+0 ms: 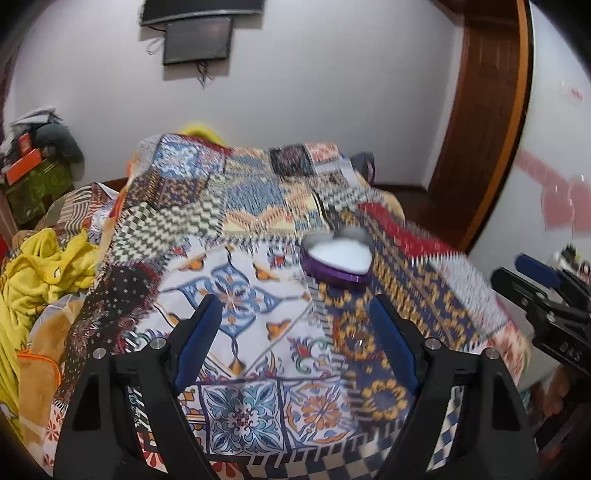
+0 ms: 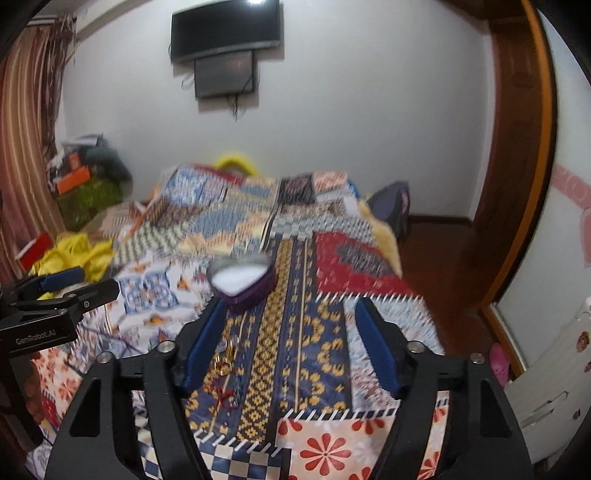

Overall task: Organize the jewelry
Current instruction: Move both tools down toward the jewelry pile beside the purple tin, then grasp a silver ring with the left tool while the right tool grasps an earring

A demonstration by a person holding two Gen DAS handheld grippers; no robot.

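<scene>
Both views motion-blurred. Left tongs (image 1: 295, 332) and right tongs (image 2: 288, 332) both released, nothing between the pads.

Purple heart-shaped tin with white lining (image 2: 242, 282) sits open on the patchwork bed quilt (image 2: 332, 266), frame centre. Small gold rings (image 2: 223, 363) and a thin red-threaded piece (image 2: 221, 400) lie lower left of centre, just beside the right tongs' left pad.

Risk, judged: rings are tiny on soft, busy fabric; pads may pinch quilt instead, or flick a ring out of sight.

patchwork bedspread (image 2: 332, 258), wall tv (image 2: 225, 29), yellow cloth (image 1: 40, 266)
</scene>
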